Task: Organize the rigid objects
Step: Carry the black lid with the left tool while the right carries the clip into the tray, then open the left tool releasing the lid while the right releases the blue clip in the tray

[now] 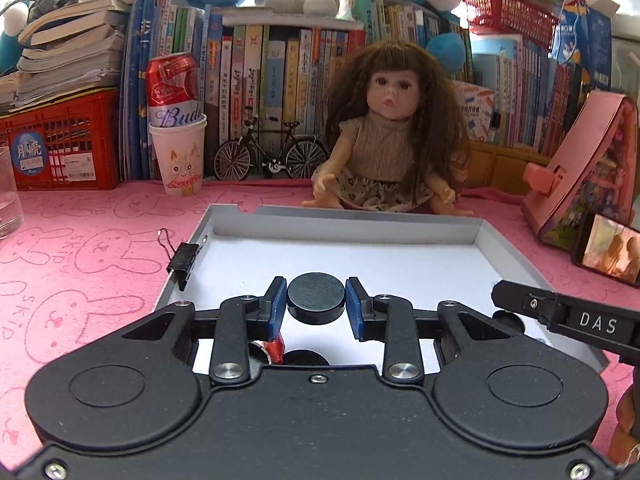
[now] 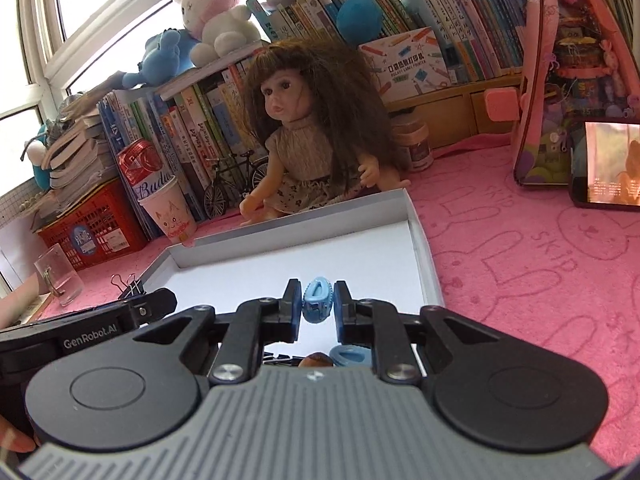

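A shallow white tray (image 1: pixel 460 228) lies on the pink cloth; it also shows in the right wrist view (image 2: pixel 420 232). My left gripper (image 1: pixel 317 303) is shut on a black round disc (image 1: pixel 316 294) and holds it above the tray floor. Below it lie another black disc (image 1: pixel 306 358) and a red piece (image 1: pixel 277 350). My right gripper (image 2: pixel 318 300) is shut on a light blue hair clip (image 2: pixel 318 299) above the tray. Under it sit a second blue piece (image 2: pixel 352 356) and a brown round object (image 2: pixel 316 359). The right gripper's arm (image 1: pixel 560 316) crosses the tray's right side.
A black binder clip (image 1: pixel 182 260) grips the tray's left rim. A doll (image 1: pixel 392 136) sits behind the tray. A paper cup with a red can (image 1: pixel 178 128), a toy bicycle (image 1: pixel 270 152), a glass (image 1: pixel 8 196), a phone (image 1: pixel 608 248) and a pink case (image 1: pixel 584 168) stand around.
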`<state>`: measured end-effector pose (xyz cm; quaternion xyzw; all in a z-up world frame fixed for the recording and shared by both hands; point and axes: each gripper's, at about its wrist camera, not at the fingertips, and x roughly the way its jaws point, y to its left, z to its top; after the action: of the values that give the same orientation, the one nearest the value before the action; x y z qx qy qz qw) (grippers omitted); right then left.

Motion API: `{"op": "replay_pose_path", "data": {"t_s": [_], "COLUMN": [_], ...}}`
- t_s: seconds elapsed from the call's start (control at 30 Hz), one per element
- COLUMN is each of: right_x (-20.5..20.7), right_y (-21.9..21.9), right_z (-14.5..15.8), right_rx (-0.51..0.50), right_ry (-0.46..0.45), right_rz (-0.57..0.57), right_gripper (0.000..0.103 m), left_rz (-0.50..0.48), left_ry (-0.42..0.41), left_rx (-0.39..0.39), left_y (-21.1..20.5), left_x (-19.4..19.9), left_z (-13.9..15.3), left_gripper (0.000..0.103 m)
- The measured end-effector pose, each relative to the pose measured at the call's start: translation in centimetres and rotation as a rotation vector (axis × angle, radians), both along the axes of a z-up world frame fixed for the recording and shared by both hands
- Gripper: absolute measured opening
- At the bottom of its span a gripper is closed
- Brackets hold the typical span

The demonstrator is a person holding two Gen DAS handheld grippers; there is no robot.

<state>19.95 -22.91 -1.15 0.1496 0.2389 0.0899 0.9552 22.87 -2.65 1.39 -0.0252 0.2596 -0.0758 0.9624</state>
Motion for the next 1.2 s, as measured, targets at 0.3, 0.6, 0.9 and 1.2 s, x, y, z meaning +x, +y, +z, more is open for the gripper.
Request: {"op": "replay_pose_path", "data": {"t_s": [0.3,0.6,0.9,1.2], "right_x": [2.5,2.8,2.9,1.6], "right_y": [0.4,1.0,1.0,1.1], "right_z": [-0.6,-0.9,-1.0,0.2], "right_rx": [0.002,-0.027,-0.027,-0.054], "right_ry": [0.106,0.123,0.124,0.084], "right_rz": [-0.024,-0.024,-0.026,-0.028], "right_gripper": [0.02,0.02,0.025,0.047], "left_rz": [0.005,-0.004,0.004,-0.015], "left_ry": [0.035,0.07,0.104,0.072], "left_rx": [0.04,0.066,0.051,0.046], "left_y": [-0.6,-1.2,-0.9,-0.9], "left_x": [1.9,2.5,2.8,1.5], "left_z": [-0.6,-1.4,-1.8,-0.4], "left_gripper": [0.03,0.03,0.031,0.058]}}
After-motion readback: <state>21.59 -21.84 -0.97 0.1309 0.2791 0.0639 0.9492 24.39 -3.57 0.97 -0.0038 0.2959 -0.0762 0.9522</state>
